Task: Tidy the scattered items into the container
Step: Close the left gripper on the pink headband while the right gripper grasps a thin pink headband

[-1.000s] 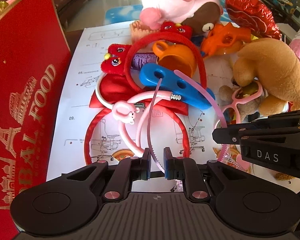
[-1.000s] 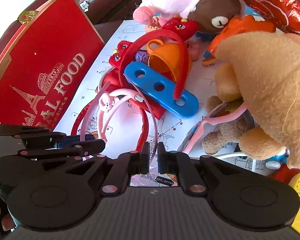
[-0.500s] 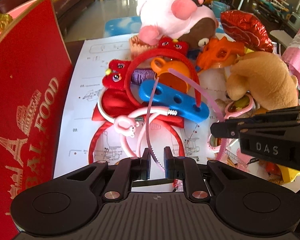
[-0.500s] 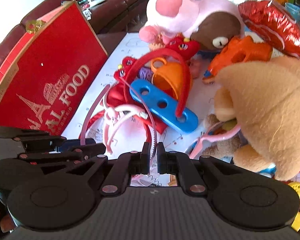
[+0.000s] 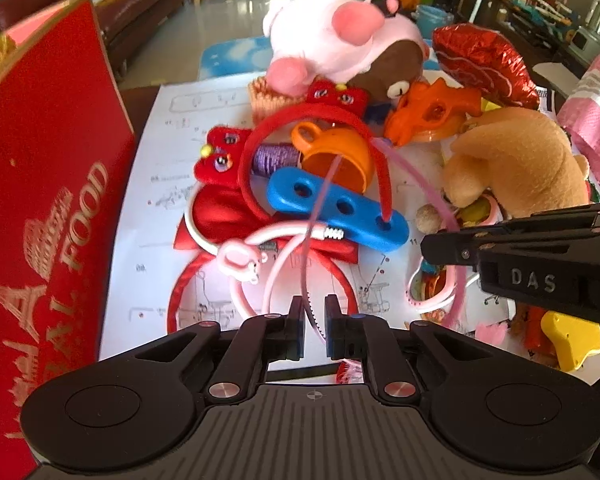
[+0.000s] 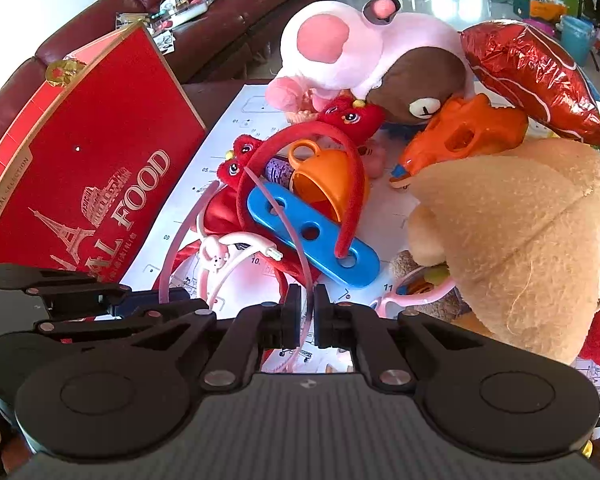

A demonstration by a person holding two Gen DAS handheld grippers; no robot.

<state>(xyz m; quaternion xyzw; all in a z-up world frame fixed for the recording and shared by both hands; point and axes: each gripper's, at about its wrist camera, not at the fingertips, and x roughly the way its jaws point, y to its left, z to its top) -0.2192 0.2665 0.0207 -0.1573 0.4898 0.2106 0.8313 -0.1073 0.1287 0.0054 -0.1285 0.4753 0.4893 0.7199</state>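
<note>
A thin pink toothed headband [image 5: 424, 184] arches in the air over the toy pile. Each of its ends is in one of my grippers. My left gripper [image 5: 313, 312] has its jaws closing on the toothed end, which sits between the pads. My right gripper [image 6: 307, 300] is shut on the other end [image 6: 300, 256], and its tip shows at the right of the left wrist view [image 5: 432, 242]. The red box [image 5: 52, 200] marked "FOOD" stands at the left edge of the pile, also in the right wrist view [image 6: 92, 184].
On a white printed sheet [image 5: 180, 128] lie a blue three-hole bar [image 5: 336, 204], an orange cup [image 5: 336, 152], a red headband [image 5: 320, 120] and pink-white headbands [image 5: 276, 236]. Behind them sit a pink plush [image 5: 340, 48], a tan plush [image 5: 516, 160], an orange toy gun [image 5: 432, 112] and a foil balloon [image 5: 484, 64].
The pink headband's arch has risen off the blue bar and now stands higher over the orange cup. Both grippers have lifted a little with its ends. The left jaws have narrowed slightly.
</note>
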